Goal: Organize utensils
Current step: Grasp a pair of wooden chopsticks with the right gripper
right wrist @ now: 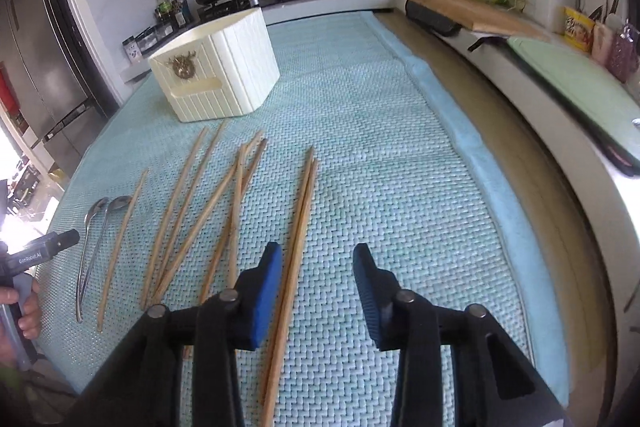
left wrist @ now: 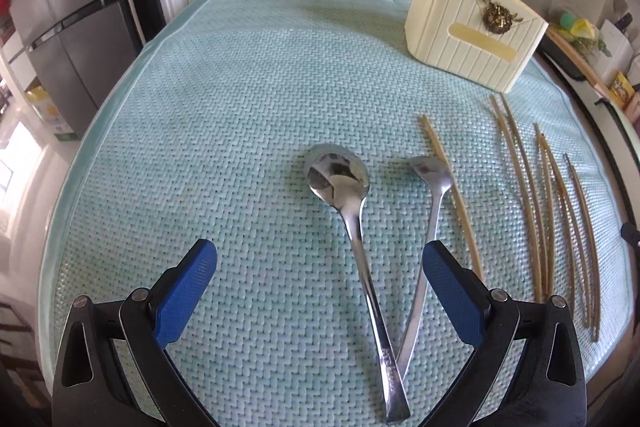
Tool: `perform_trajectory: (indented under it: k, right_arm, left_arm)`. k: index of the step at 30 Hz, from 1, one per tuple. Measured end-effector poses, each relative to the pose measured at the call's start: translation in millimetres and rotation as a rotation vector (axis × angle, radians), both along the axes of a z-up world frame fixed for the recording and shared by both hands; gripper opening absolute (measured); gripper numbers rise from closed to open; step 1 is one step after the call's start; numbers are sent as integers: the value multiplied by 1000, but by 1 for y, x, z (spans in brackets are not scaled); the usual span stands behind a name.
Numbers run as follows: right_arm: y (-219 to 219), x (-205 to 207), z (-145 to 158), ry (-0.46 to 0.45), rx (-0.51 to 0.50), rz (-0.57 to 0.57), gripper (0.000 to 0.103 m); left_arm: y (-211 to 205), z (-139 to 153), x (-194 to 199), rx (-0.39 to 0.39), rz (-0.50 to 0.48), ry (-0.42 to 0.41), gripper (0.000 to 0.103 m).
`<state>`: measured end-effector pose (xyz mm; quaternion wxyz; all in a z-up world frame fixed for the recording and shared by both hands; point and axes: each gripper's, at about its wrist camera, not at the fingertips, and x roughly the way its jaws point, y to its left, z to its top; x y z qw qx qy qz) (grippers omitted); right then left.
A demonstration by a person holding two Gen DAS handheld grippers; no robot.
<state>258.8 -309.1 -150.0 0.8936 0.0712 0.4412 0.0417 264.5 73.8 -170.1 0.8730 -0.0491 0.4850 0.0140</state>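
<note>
A kitchen table is covered with a light green woven mat [left wrist: 224, 115], with a stove and pans at the top of both views.

In the left wrist view, the left gripper [left wrist: 320, 263] sits at the bottom of the frame. Its blue pads [left wrist: 188, 291] are spread wide apart and hold nothing. Between them on the mat lie a big spoon [left wrist: 348, 195] and a small spoon [left wrist: 430, 183]. Their handles cross low in the frame, making a V shape. The small spoon's handle passes just under the right-hand pad; I cannot tell if they touch. One single chopstick [left wrist: 452, 195] lies just right of the small spoon. More chopsticks [left wrist: 540, 211] lie at the right side of the frame.

In the right wrist view, the right gripper [right wrist: 316, 267] is at the bottom middle. It is open wide too and grips nothing. A pair of chopsticks [right wrist: 298, 235] lies side by side just beside the left pad [right wrist: 266, 295], inside the gap. A loose bunch of chopsticks [right wrist: 208, 211] lies to the left, some crossing each other. Both spoons show far at the left edge.

Farther back stands a cream utensil box [right wrist: 220, 71] with a gold badge on its front, at upper left in this view and upper right in the left wrist view.

At the left edge, the other gripper's body shows writing that looks like "GenRobot.AI".
</note>
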Motion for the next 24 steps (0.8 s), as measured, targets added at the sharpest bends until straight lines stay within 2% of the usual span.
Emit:
perform_trajectory:
  k: [4,6,10,16,21,24]
  right_arm:
    - [4,25,-21,76,28,47,23]
    - [8,33,-30,108,45,68,21]
    - [17,41,-38,143,0,86,13]
    - [20,41,-39,185,-47,75,8]
    - [31,60,-39,216,-112,91,10]
    - [34,73,-39,233,-108,95,11]
  left_arm:
    - [1,-7,9,6,4,18,102]
    - [2,-9,13,11,4,25,102]
    - [3,-14,19,29,0,41,102]
    - [11,-23,25,52,-1,67,102]
    - [15,-25,33,53,-29,68,103]
    - [20,-25,42,45,-50,73,103]
